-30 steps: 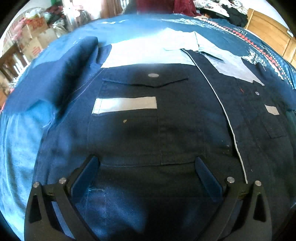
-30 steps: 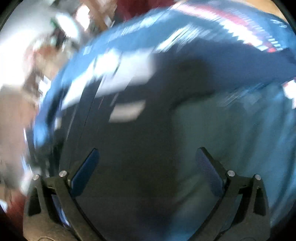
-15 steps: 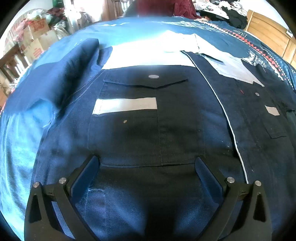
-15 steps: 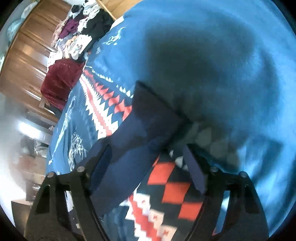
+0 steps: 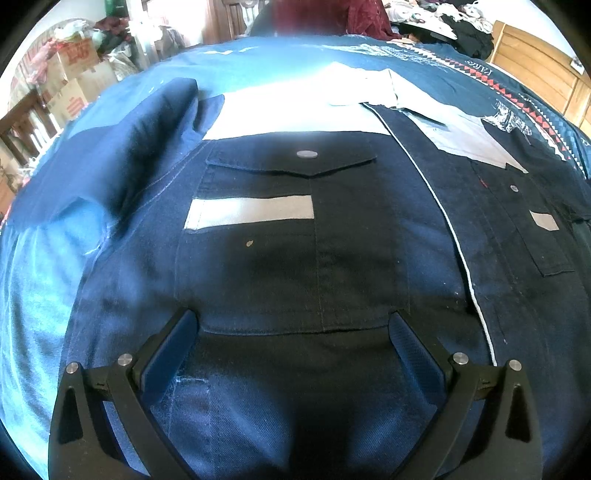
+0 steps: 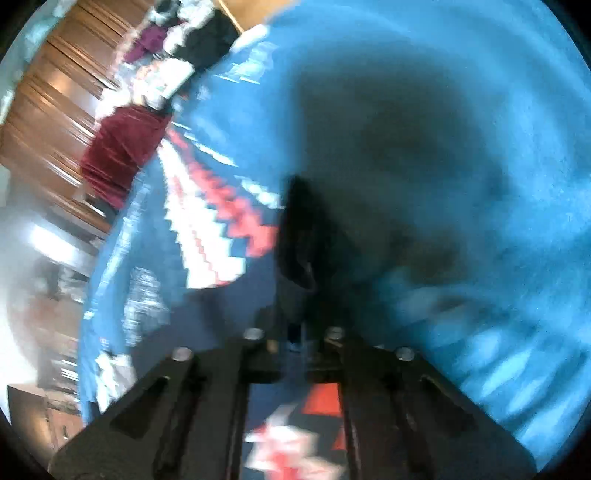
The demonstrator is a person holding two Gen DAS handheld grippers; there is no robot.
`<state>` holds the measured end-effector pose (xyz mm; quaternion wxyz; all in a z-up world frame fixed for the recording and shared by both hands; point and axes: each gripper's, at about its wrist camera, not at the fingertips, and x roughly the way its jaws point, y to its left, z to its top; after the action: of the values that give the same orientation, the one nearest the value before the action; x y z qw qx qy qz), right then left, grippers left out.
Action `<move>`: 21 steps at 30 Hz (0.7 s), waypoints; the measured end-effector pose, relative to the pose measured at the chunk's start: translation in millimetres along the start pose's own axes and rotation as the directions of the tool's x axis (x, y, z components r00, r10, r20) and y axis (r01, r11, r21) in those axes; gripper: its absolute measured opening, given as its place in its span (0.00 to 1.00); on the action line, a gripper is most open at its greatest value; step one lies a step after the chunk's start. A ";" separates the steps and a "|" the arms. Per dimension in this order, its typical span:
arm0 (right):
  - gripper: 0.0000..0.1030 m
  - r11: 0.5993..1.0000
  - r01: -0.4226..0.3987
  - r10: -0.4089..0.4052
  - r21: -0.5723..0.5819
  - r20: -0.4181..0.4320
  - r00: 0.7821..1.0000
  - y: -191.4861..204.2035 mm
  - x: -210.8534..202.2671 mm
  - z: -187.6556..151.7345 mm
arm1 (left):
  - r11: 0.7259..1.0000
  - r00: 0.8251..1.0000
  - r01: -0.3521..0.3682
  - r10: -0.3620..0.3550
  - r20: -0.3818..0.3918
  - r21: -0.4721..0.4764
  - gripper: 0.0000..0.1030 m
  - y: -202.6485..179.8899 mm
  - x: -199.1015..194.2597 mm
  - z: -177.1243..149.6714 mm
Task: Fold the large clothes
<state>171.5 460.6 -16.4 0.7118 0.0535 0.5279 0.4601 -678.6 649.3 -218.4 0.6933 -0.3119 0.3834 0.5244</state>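
A large navy work jacket (image 5: 295, 258) lies flat, front up, on a blue bedspread (image 5: 33, 280). It has a grey-striped chest pocket (image 5: 251, 214), and one sleeve (image 5: 122, 158) is bunched at the upper left. My left gripper (image 5: 293, 321) hovers open just over the jacket below the pocket, with nothing between its fingers. In the blurred right wrist view, my right gripper (image 6: 295, 332) is shut on a dark strip of the jacket's fabric (image 6: 299, 236), which runs forward from the jaws over the bedspread (image 6: 461, 110).
Cardboard boxes (image 5: 74, 74) and clutter stand beyond the bed at the far left. A wooden headboard (image 5: 535, 62) and piled clothes (image 5: 443, 14) sit at the far right. A maroon garment (image 6: 122, 147) lies by wooden wardrobe doors (image 6: 48, 110).
The right gripper swung from over the jacket to its sleeve at the bed's patterned edge, then shut on the dark fabric. The left gripper has stayed open in place.
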 end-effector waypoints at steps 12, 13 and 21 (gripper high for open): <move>0.04 0.722 -0.578 0.498 -0.380 -0.295 0.815 427.0 36.5 -187.2 | 0.995 0.997 0.072 -0.072 0.003 -0.075 1.00 8.5 -18.1 1.3; 0.04 0.710 -0.593 0.489 -0.380 -0.339 0.804 447.8 52.6 -209.2 | 0.990 0.994 0.107 -0.106 0.010 -0.096 1.00 11.7 -22.9 0.9; 0.04 0.691 -0.641 0.358 -0.335 -0.611 0.706 524.8 173.0 -367.7 | 0.964 0.982 0.169 -0.146 0.123 -0.205 1.00 68.5 -78.0 -11.0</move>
<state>-433.8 732.6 -3.6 0.3758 -0.1166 0.5092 0.7654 -759.2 619.5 -159.1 0.7147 -0.3857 0.2609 0.5218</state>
